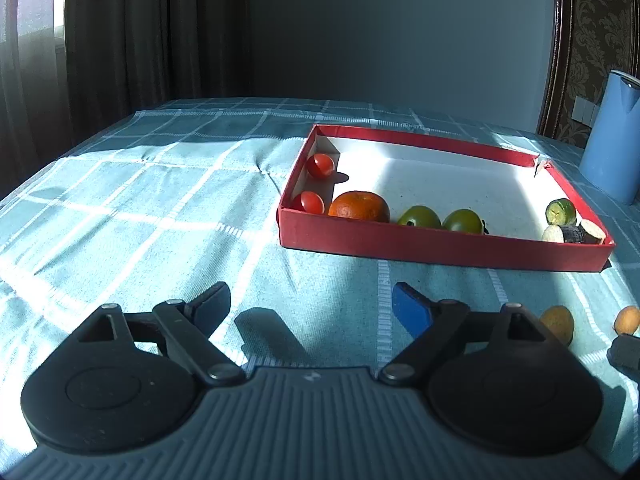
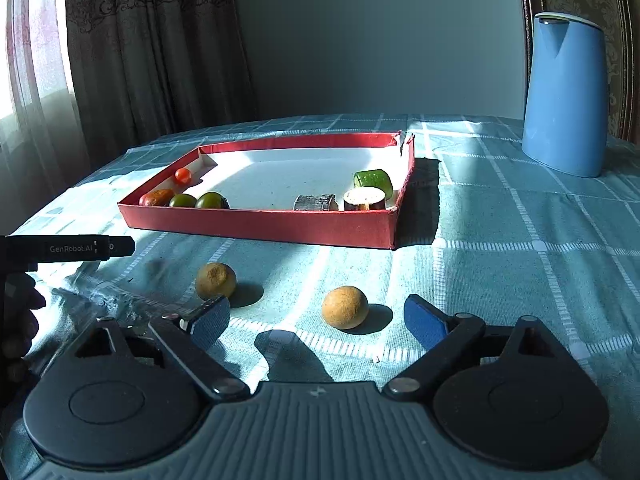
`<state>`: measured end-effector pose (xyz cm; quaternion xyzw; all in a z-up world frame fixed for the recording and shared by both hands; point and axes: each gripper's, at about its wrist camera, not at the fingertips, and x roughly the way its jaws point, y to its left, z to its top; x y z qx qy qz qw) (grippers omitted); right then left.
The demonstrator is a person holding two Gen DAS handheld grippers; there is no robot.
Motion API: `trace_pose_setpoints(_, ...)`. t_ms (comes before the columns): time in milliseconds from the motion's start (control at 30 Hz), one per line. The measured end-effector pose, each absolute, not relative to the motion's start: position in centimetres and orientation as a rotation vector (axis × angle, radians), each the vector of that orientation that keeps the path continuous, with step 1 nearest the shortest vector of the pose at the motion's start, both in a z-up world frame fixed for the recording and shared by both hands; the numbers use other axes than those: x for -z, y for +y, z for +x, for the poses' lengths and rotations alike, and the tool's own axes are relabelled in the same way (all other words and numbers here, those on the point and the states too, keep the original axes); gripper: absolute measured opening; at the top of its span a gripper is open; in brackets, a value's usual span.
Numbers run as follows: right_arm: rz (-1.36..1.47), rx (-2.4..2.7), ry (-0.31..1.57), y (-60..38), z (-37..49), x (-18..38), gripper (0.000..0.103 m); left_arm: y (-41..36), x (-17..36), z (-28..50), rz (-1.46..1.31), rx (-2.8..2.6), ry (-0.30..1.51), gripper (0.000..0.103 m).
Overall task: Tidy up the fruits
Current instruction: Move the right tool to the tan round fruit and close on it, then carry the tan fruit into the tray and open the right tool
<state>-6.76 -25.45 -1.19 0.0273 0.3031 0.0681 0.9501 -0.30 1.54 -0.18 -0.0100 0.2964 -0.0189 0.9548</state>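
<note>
A red tray (image 1: 440,242) (image 2: 260,226) lies on the checked cloth. It holds two cherry tomatoes (image 1: 320,165), an orange (image 1: 360,206), two green fruits (image 1: 420,216), a cucumber piece (image 2: 373,181) and two cut vegetable pieces (image 2: 364,199). Two brown round fruits (image 2: 216,280) (image 2: 345,306) lie on the cloth in front of the tray. My right gripper (image 2: 318,318) is open, with the right brown fruit just ahead between its fingers. My left gripper (image 1: 310,306) is open and empty, left of the brown fruits (image 1: 558,322).
A blue jug (image 2: 566,96) stands at the back right of the table. Curtains hang at the left, a wall is behind. The left gripper's body (image 2: 68,247) shows at the left edge of the right wrist view.
</note>
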Motion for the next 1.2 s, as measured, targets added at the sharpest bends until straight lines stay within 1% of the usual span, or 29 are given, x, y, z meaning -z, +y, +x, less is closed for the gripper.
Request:
trace_pose_setpoints(33, 0.041, -0.138, 0.632, -25.3, -6.4, 1.3, 0.083, 1.6, 0.2, -0.3, -0.028, 0.043, 0.603, 0.086)
trace_pose_setpoints(100, 0.04, -0.133, 0.647, -25.3, -6.0, 1.5, 0.061, 1.7, 0.2, -0.3, -0.032, 0.041, 0.6, 0.087)
trace_pose_setpoints(133, 0.04, -0.129, 0.653, -25.4, -5.9, 1.6, 0.058, 1.8, 0.2, -0.4, -0.034, 0.042, 0.595, 0.087)
trace_pose_setpoints(267, 0.042, -0.107, 0.654, -25.6, -5.7, 1.6, 0.056, 1.6, 0.1, -0.6, -0.028, 0.045, 0.583, 0.088)
trace_pose_setpoints(367, 0.029, -0.097, 0.661, -25.5, -5.6, 1.7, 0.053, 1.5, 0.1, -0.6, -0.025, 0.043, 0.582, 0.089)
trace_pose_setpoints(467, 0.029, -0.093, 0.668, -25.6, -5.3, 1.8, 0.042, 1.5, 0.1, -0.5, -0.02, 0.036, 0.588, 0.089)
trace_pose_setpoints(533, 0.03, -0.087, 0.669, -25.7, -5.2, 1.8, 0.037, 1.4, 0.1, -0.5, -0.013, 0.033, 0.588, 0.089)
trace_pose_setpoints(567, 0.027, -0.079, 0.668, -25.7, -5.2, 1.8, 0.033, 1.3, 0.1, -0.5, -0.01, 0.031, 0.589, 0.09)
trace_pose_setpoints(700, 0.01, -0.072, 0.666, -25.5, -5.3, 1.9, 0.031, 1.2, 0.1, -0.3, -0.002, 0.022, 0.596, 0.09)
trace_pose_setpoints(767, 0.0, -0.069, 0.667, -25.3, -5.3, 1.8, 0.025, 1.3, 0.2, -0.3, -0.002, 0.019, 0.599, 0.091)
trace_pose_setpoints(1000, -0.005, -0.07, 0.663, -25.3, -5.3, 1.7, 0.025, 1.3, 0.2, -0.2, -0.001, 0.014, 0.603, 0.091)
trace_pose_setpoints(1200, 0.012, -0.09, 0.619, -25.4, -5.8, 0.7, 0.025, 1.4, 0.2, -0.3, -0.001, 0.012, 0.601, 0.093)
